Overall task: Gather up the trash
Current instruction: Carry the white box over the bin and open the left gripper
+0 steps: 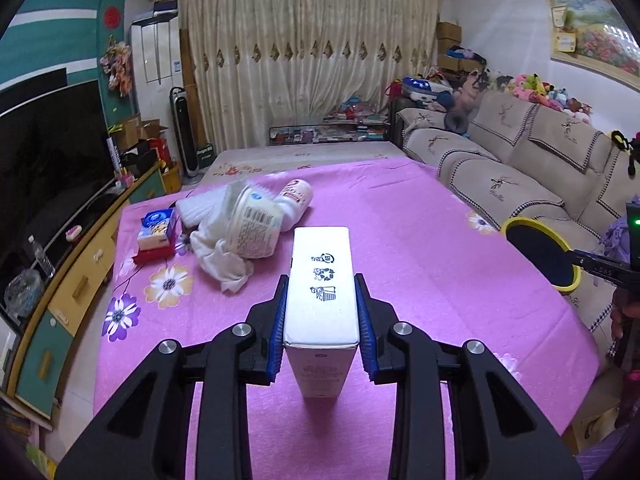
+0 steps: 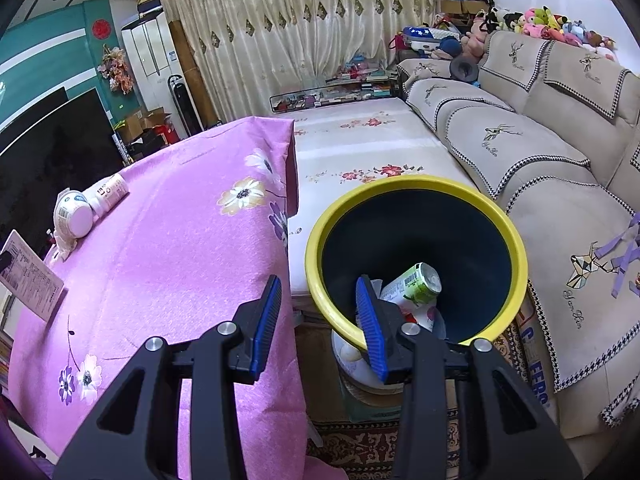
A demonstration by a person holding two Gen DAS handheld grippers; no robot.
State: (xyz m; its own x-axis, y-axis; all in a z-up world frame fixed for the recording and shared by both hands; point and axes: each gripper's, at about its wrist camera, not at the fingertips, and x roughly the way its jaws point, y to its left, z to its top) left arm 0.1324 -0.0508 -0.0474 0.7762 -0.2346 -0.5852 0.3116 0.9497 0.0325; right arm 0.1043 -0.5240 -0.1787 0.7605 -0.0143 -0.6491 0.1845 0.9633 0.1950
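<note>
A tall white carton (image 1: 320, 300) with recycling marks is pinched between the blue pads of my left gripper (image 1: 321, 280), which is shut on it above the pink flowered table cloth (image 1: 420, 248). The same carton (image 2: 28, 276) shows at the left edge of the right wrist view. Further back on the table lie a white tub (image 1: 256, 224), a small bottle (image 1: 298, 194) and a crumpled white cloth (image 1: 216, 248). My right gripper (image 2: 319, 280) stands with jaws apart at the yellow-rimmed bin (image 2: 516, 248). Its right finger is inside the rim and its left pad is clear of it. A green can (image 2: 416, 284) lies in the bin.
A blue tissue pack on a red box (image 1: 156, 228) sits at the table's left. A beige sofa (image 1: 520, 160) runs along the right, close behind the bin. A TV and low cabinet (image 1: 48, 152) line the left wall. A flowered mattress (image 2: 360, 140) lies beyond the table.
</note>
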